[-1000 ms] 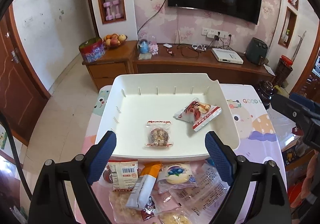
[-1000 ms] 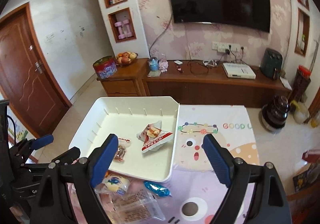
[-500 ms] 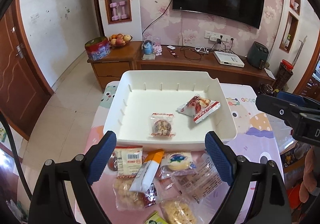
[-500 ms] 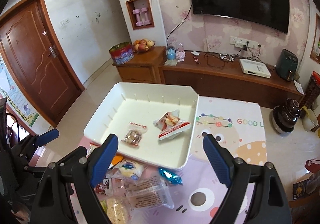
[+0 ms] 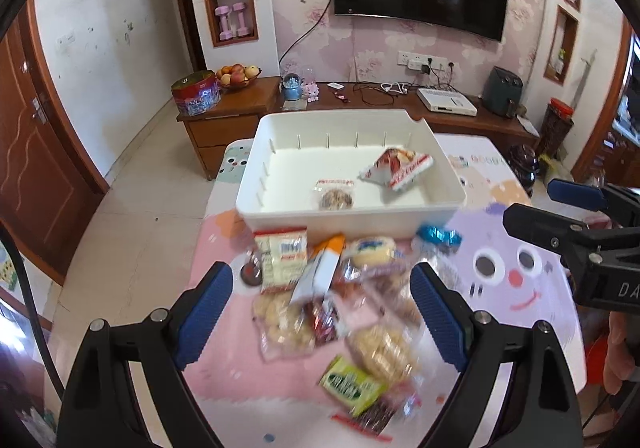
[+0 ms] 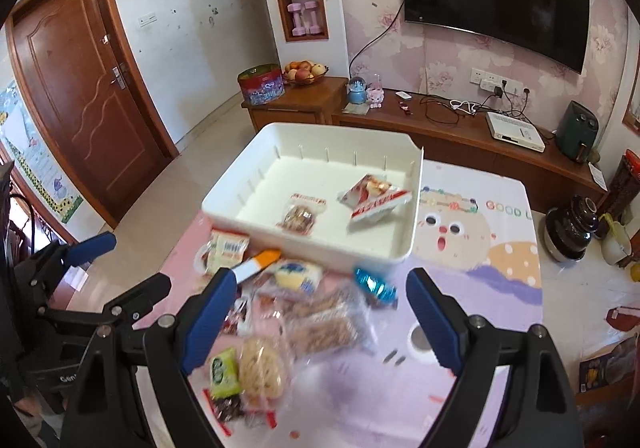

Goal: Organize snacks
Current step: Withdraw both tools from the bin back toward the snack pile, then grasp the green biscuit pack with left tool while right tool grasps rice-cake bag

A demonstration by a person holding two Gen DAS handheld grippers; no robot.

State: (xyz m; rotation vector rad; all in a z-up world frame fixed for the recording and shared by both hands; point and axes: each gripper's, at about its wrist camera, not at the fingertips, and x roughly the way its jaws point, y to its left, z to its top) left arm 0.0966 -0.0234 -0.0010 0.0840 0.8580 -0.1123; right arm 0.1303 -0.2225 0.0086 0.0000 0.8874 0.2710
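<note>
A white tray point(image 5: 260, 184) point(image 6: 416, 208) stands on the table and holds a red-white triangular snack packet point(image 5: 396, 168) point(image 6: 374, 196) and a small clear nut-snack pack point(image 5: 335, 194) point(image 6: 302, 214). A heap of loose snacks point(image 5: 340, 296) point(image 6: 296, 312) lies in front of it, with an orange-white bar point(image 5: 322, 270), a green packet point(image 5: 352, 382) point(image 6: 225, 368) and a blue candy point(image 5: 438, 236) point(image 6: 374, 286). My left gripper point(image 5: 320, 312) is open and empty above the heap. My right gripper point(image 6: 320, 312) is open and empty above the heap's right side.
The table has a pink and purple cartoon cloth point(image 5: 512, 272) point(image 6: 480, 232). A dark pot point(image 6: 572, 228) stands at its right edge. A wooden TV cabinet point(image 5: 360, 96) runs behind the table. Tiled floor point(image 5: 132, 216) and a brown door point(image 6: 80, 88) lie to the left.
Both grippers have pulled back from the tray toward the near side of the table, so the snack heap now fills the space between the fingers. Both stayed open.
</note>
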